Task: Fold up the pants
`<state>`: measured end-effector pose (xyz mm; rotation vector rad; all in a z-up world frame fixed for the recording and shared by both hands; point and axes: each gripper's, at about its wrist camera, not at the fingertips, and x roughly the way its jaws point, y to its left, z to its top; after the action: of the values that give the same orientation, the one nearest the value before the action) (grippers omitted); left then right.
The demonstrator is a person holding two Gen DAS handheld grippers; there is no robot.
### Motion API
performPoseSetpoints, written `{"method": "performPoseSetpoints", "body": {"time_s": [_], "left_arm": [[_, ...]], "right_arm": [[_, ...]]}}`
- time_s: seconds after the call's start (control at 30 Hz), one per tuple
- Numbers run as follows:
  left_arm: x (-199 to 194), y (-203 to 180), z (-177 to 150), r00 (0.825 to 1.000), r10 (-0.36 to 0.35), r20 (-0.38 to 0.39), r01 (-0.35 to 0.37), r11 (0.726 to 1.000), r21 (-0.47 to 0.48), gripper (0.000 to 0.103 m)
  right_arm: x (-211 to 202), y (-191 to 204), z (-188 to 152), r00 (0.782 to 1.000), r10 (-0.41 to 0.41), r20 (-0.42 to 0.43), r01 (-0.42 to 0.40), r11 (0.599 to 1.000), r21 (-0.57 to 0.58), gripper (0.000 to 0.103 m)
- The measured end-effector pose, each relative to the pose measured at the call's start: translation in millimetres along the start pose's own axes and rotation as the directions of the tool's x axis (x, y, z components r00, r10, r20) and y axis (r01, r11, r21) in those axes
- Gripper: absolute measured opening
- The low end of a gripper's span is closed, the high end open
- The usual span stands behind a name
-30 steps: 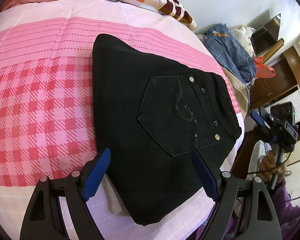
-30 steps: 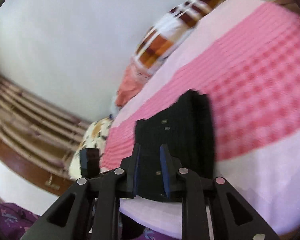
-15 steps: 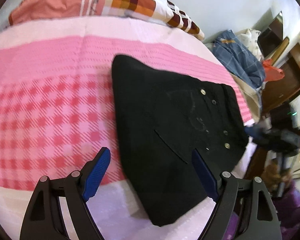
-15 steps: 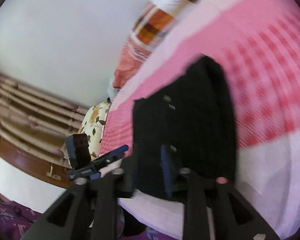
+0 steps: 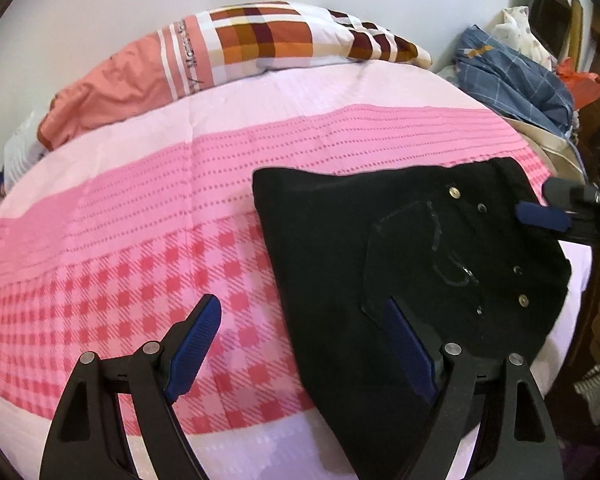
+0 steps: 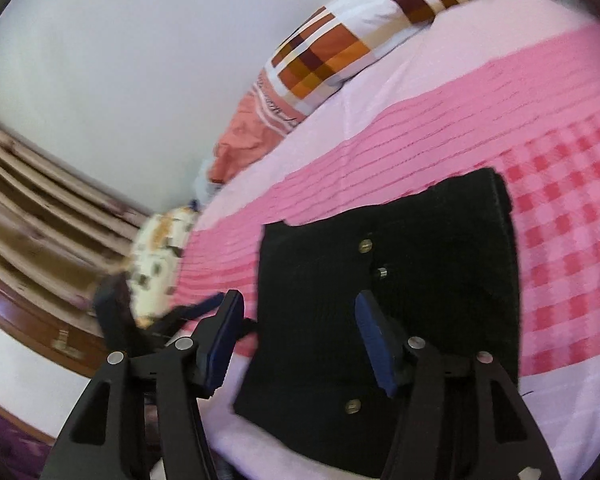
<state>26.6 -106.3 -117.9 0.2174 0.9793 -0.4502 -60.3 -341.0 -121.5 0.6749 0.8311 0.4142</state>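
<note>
Pretty clearly a bedroom in someone's home: a bed [image 5: 260,92] with a pink checked bedspread [image 5: 140,240], a plaid pillow [image 5: 260,40] up against the plain white wall [image 6: 120,40], and a pile of clothes [image 5: 512,76] heaped just beside the bed by dark wooden furniture [image 5: 556,12].
</note>
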Motion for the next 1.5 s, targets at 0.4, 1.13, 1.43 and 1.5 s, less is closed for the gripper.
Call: {"method": "performPoseSetpoints", "body": {"time_s": [0.4,1.13,1.43,1.5], "left_arm": [[-3.4,-10.1,16.7,0.989,0.117,0.09,-0.119,0.993,0.019,0.095],[8.8,-20.9,19.6,0.988,0.145,0.057,-0.147,0.989,0.033,0.096],[13.4,-20.2,18.8,0.988,0.15,0.042,-0.152,0.988,0.034,0.096],[16.1,-17.6,18.1,0.988,0.151,0.035,-0.152,0.988,0.027,0.096]], "right_arm": [[-5.2,-10.9,0.4,0.996,-0.081,0.033,0.081,0.997,0.018,0.062],[-48.7,-51.5,7.2,0.97,-0.228,0.08,0.223,0.972,0.073,0.08],[-43.2,-61.1,5.8,0.959,-0.28,0.04,0.276,0.958,0.082,0.088],[-42.0,-63.4,5.2,0.958,-0.285,0.031,0.282,0.956,0.08,0.09]]}}
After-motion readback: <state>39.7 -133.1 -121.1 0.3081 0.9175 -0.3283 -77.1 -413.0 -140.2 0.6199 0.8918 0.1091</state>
